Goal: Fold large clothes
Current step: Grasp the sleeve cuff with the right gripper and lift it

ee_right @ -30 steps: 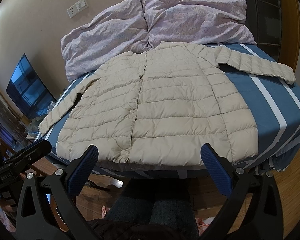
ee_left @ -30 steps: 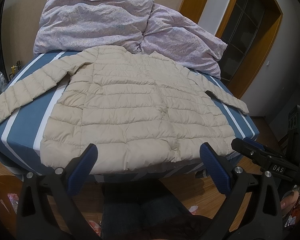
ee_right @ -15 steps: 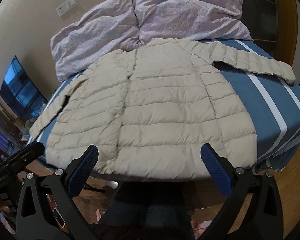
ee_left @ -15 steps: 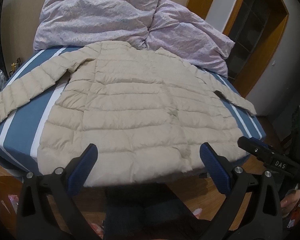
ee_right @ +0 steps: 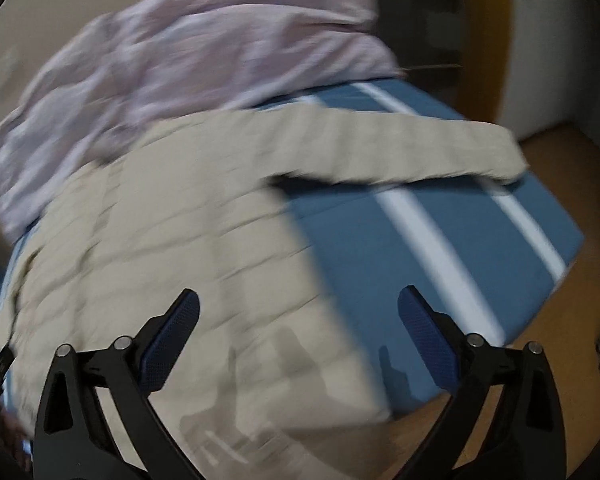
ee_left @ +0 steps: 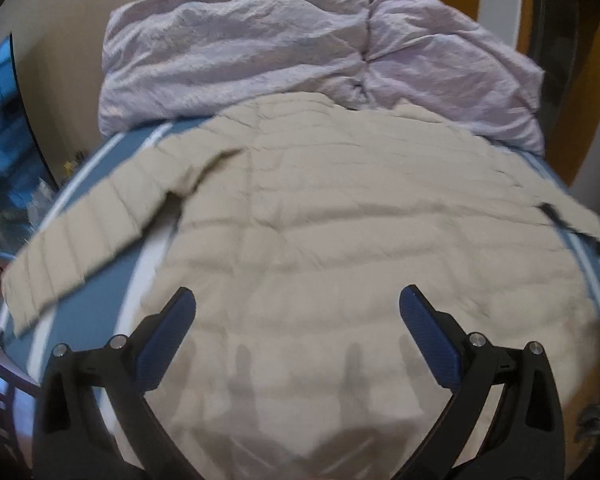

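Note:
A beige quilted puffer jacket (ee_left: 340, 232) lies spread flat on the blue striped bed (ee_left: 100, 312), sleeves out to both sides. Its left sleeve (ee_left: 92, 236) stretches toward the bed's left edge. My left gripper (ee_left: 298, 312) is open and empty, hovering above the jacket's lower body. In the right wrist view the jacket (ee_right: 172, 240) fills the left half and its right sleeve (ee_right: 400, 148) lies across the blue sheet (ee_right: 440, 248). My right gripper (ee_right: 298, 312) is open and empty above the jacket's lower right hem. Both views are motion-blurred.
A crumpled lilac duvet (ee_left: 300, 48) is heaped at the head of the bed, also in the right wrist view (ee_right: 180, 52). A wooden door frame (ee_left: 580, 80) stands at the right. Wooden floor (ee_right: 560, 360) lies beyond the bed's right corner. A screen (ee_left: 0, 120) glows at far left.
Both grippers have moved forward and down over the bed, closer to the jacket. The left view turned left toward the left sleeve, the right view swung right toward the right sleeve.

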`<action>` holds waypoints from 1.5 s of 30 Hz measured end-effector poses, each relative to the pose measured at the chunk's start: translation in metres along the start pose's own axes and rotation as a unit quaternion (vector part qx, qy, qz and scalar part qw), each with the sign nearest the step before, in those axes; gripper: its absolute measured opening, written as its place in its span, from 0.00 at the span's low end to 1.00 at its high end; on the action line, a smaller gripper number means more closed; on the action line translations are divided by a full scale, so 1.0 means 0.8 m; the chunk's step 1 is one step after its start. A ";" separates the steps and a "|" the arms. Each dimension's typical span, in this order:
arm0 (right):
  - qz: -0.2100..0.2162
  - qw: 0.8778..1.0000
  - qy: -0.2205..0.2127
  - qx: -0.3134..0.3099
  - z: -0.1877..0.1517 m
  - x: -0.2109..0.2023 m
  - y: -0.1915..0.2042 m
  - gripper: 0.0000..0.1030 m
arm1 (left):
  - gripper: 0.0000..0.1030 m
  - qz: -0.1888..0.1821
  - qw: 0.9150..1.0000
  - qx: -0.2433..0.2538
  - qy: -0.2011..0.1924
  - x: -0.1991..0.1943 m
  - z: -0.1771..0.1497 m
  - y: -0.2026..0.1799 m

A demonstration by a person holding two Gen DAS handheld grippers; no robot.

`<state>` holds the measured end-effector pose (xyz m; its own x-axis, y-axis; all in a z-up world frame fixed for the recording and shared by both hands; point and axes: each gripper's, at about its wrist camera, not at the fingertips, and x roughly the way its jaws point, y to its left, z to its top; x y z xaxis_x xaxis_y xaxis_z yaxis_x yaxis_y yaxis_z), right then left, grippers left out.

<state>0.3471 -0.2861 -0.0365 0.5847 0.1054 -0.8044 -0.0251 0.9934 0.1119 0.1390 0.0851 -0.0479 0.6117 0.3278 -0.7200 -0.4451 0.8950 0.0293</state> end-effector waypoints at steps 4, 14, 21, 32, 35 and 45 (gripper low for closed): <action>-0.045 0.997 0.015 0.065 0.042 0.038 -0.061 0.85 | 0.98 0.046 0.999 0.016 -0.007 0.037 0.017 0.000; -0.129 0.965 0.014 0.229 0.105 0.100 -0.218 0.74 | 0.98 0.084 0.996 0.012 0.034 0.112 0.018 0.012; -0.113 0.954 0.007 0.278 0.112 0.123 -0.250 0.59 | 0.98 0.084 0.995 0.017 0.047 0.120 0.016 0.007; -0.128 0.971 -0.031 0.199 0.135 0.117 -0.186 0.11 | 0.98 0.041 0.997 -0.024 0.065 0.127 0.018 0.022; -0.116 0.979 -0.050 0.161 0.149 0.105 -0.143 0.10 | 0.98 0.037 0.997 -0.027 0.066 0.127 0.018 0.023; -0.008 0.998 -0.051 0.030 0.168 0.113 0.045 0.10 | 0.98 0.034 0.997 -0.029 0.067 0.128 0.018 0.024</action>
<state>0.5084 -0.2465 -0.0267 0.6644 0.0821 -0.7429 0.0319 0.9899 0.1379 0.2024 0.1405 -0.1107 0.4881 0.3408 -0.8035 -0.5224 0.8515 0.0438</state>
